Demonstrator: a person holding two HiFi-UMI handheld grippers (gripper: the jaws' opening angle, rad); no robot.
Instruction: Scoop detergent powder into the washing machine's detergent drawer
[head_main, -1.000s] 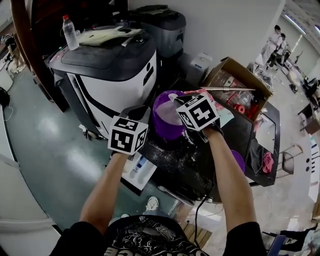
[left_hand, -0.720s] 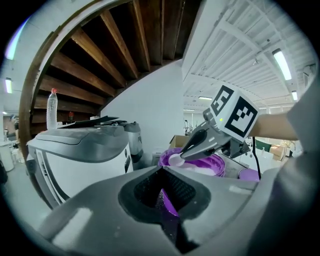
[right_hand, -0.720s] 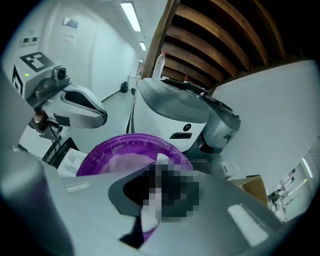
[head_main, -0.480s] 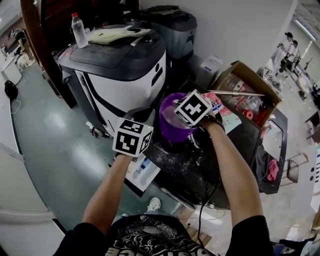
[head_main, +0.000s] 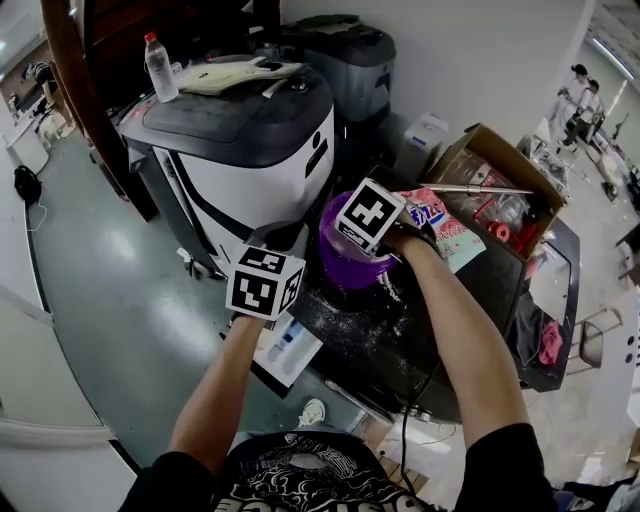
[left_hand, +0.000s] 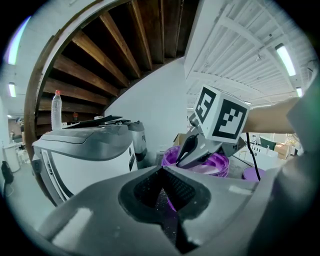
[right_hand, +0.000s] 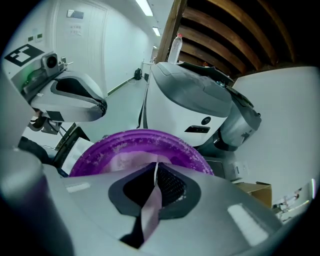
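White-and-grey washing machine (head_main: 250, 150) fills the upper left of my head view, with a water bottle (head_main: 160, 65) at its far edge. To its right stands a black table (head_main: 380, 340) dusted with spilled powder. On the table's corner nearest the machine sits a purple tub (head_main: 338, 265) of detergent powder (right_hand: 125, 159), its rim crusted white.

My right gripper (right_hand: 154, 167) hangs over the tub mouth, jaws clamped on a thin lilac scoop handle (right_hand: 149, 207). The bowl end of the scoop is out of sight. My left gripper (left_hand: 161, 170) waits just left of the tub, jaws pressed together with nothing between them. Below it, beside the table, lies a white tray (head_main: 285, 345) that may be the detergent drawer; I cannot be sure.

I judge this is the scooping step. Next I need to dip the scoop, lift it level, and carry the load across without tipping.
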